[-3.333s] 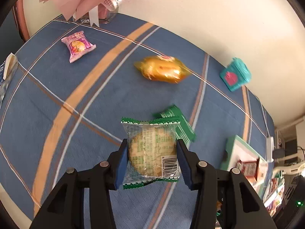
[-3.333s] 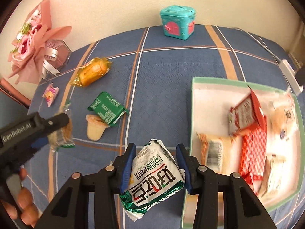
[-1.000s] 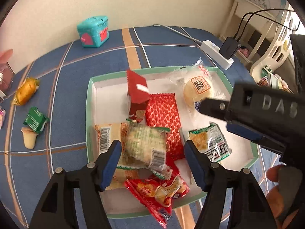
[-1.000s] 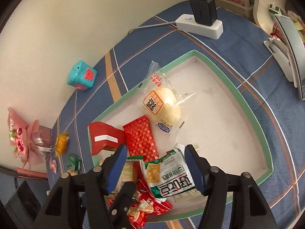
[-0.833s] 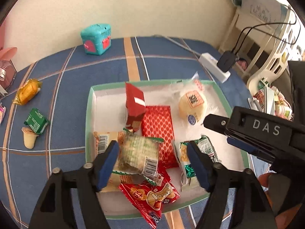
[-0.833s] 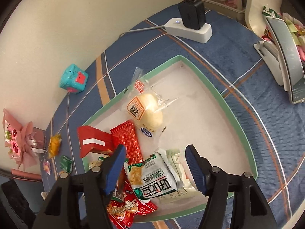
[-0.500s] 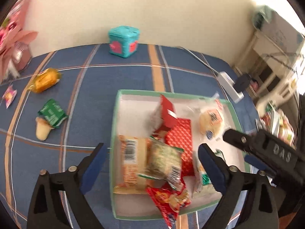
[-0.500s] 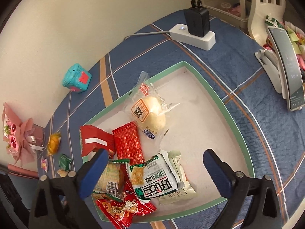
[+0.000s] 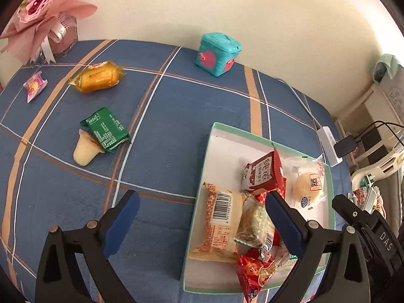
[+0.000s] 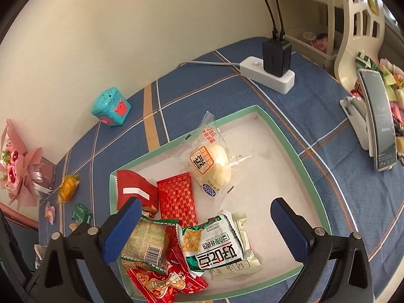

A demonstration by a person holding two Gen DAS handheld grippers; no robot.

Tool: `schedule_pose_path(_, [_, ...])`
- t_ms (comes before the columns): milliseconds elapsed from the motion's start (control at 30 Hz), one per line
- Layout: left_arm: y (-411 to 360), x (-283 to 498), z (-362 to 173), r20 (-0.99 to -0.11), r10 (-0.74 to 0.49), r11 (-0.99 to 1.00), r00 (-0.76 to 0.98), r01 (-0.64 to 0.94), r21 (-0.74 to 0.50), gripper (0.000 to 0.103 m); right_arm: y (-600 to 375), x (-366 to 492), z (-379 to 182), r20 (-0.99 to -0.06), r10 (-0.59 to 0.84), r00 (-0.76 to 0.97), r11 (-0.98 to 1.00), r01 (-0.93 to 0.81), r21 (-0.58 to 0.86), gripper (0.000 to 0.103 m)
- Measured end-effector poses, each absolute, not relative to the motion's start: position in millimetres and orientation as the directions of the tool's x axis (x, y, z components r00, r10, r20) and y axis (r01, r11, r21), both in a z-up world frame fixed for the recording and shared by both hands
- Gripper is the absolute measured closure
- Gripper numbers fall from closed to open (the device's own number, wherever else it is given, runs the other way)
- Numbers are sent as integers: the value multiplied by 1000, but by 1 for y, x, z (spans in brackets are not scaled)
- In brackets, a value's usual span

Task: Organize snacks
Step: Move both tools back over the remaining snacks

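My left gripper [image 9: 199,223] hangs over the near left edge of the shallow white tray with the mint-green rim [image 9: 199,192]; jaws opening, near full spread, nothing gripped. The clear green-edged cracker packet [image 9: 255,223] lies in the tray between my blue pads, touching neither, resting on the orange barcoded bun wrapper [image 9: 219,224].

My right gripper [image 10: 205,226] is spread as wide as it goes, empty, above the tray's near side [image 10: 285,136]. Below it, the white-and-green crisp packet [image 10: 214,245] lies flat on the tray floor, just beside the cracker packet [image 10: 145,243].

Out on the blue plaid tablecloth [image 9: 176,116], well apart from the tray: green foil packet [image 9: 106,128] overlapping a pale jelly cup [image 9: 85,149], golden-wrapped cake [image 9: 98,79], small pink sachet [image 9: 35,85].
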State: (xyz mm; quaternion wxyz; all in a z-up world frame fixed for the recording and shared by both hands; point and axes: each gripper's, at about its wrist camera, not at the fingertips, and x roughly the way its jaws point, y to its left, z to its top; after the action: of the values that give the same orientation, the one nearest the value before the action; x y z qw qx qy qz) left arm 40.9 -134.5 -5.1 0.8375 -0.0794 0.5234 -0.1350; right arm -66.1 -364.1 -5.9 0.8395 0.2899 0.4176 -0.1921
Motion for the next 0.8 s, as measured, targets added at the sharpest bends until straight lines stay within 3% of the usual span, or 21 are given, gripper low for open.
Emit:
schedule_pose_path(467, [-132,46,-6,-867,-337,941,367,153,-301,3,-349,-57,-8,-837,-76,542,794,540,278,0])
schedule_pose_path(800, [-97,27,-15,-881,-323,945,346,59,-323,3,-337,-68,-11,-850,-67,523,785,554,279,0])
